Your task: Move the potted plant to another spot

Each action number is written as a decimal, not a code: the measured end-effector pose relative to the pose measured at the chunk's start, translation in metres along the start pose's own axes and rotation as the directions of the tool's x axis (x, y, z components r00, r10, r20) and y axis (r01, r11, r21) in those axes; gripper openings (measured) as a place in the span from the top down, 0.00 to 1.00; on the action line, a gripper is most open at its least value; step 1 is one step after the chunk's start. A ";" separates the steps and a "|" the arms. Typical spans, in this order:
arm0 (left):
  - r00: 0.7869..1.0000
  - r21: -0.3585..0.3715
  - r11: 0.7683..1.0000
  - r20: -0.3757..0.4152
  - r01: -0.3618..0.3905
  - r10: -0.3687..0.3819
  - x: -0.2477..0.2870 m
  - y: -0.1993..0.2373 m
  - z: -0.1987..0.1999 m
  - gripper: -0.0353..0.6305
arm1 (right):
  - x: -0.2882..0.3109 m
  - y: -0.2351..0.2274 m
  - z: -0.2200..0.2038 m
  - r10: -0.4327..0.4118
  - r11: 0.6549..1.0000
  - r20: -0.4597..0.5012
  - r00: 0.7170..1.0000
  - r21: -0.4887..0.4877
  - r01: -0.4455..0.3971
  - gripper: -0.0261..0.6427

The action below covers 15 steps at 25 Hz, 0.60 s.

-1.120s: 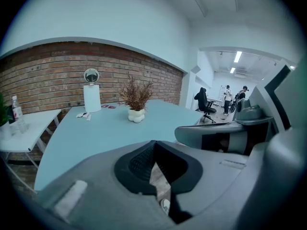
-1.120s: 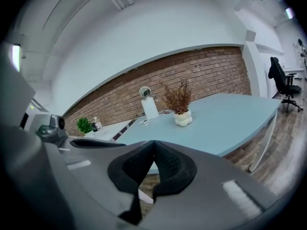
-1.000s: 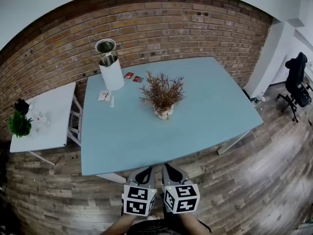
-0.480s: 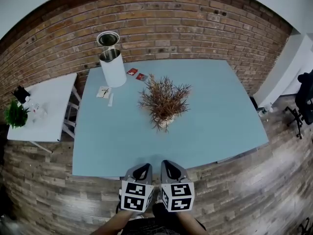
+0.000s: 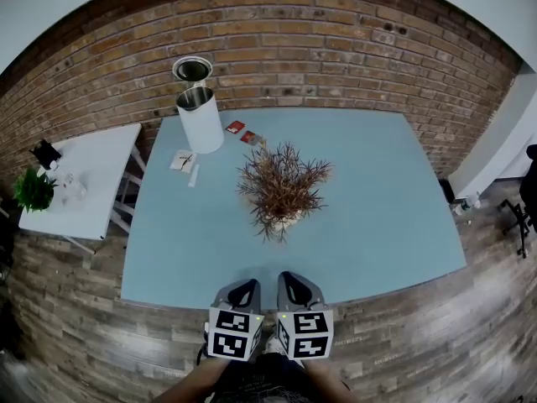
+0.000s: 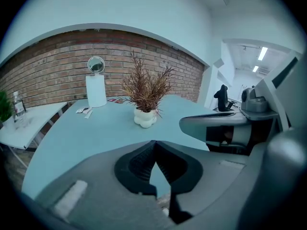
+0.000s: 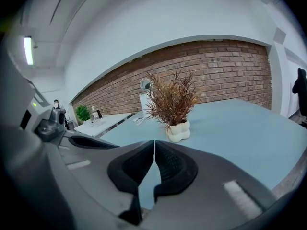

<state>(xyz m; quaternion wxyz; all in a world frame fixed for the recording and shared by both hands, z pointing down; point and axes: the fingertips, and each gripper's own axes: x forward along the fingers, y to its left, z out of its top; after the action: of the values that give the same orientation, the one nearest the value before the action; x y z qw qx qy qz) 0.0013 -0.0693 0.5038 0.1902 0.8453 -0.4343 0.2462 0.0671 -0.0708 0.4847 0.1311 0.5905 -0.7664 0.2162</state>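
Observation:
A potted plant (image 5: 281, 193) with dry reddish-brown twigs in a lumpy white pot (image 6: 145, 118) stands near the middle of the light-blue table (image 5: 377, 200). In the right gripper view the potted plant (image 7: 175, 128) stands straight ahead. My left gripper (image 5: 244, 290) and right gripper (image 5: 291, 287) hover side by side at the table's near edge, well short of the pot. Both are shut with their tips together and nothing between them, as the left gripper (image 6: 154, 143) and right gripper (image 7: 154, 143) views show.
A white cylinder bin (image 5: 200, 119) with a round mirror (image 5: 192, 69) behind it stands at the table's far left corner, with small packets (image 5: 245, 133) and paper slips (image 5: 185, 163) nearby. A white side table (image 5: 88, 170) with a green plant (image 5: 32, 191) stands left. A brick wall runs behind.
Both grippers and the view have moved forward to the table; the plant now lies closer and more central. Jaws stay shut.

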 end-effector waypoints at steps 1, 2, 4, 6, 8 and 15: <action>1.000 -0.002 1.000 -0.005 -0.002 0.002 0.001 0.000 -0.001 0.96 | 0.001 -0.001 0.000 0.002 1.000 0.000 1.000 0.000 -0.002 0.95; 1.000 -0.003 1.000 -0.008 -0.004 0.004 0.002 0.000 -0.001 0.96 | 0.003 -0.003 0.000 0.004 1.000 0.000 1.000 -0.003 -0.004 0.95; 1.000 -0.007 1.000 -0.004 -0.009 0.009 0.005 0.002 0.001 0.96 | 0.006 -0.005 0.002 0.007 1.000 0.002 1.000 -0.012 -0.007 0.94; 1.000 -0.012 1.000 0.003 -0.013 0.013 0.008 0.004 0.003 0.96 | 0.009 -0.008 0.003 0.008 1.000 0.003 1.000 -0.020 -0.008 0.94; 1.000 -0.015 1.000 -0.001 -0.013 0.013 0.010 0.005 0.004 0.96 | 0.013 -0.013 0.003 0.006 1.000 -0.002 1.000 -0.023 -0.006 0.94; 1.000 -0.026 1.000 -0.003 -0.012 0.012 0.023 0.019 0.010 0.96 | 0.032 -0.038 0.014 -0.039 0.998 0.002 0.999 -0.049 0.039 0.92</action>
<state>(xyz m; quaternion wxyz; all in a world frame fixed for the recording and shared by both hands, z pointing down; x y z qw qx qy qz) -0.0006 -0.0996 0.5110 0.2004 0.8399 -0.4420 0.2431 0.0962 -0.1125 0.4940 0.1492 0.6020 -0.7599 0.1947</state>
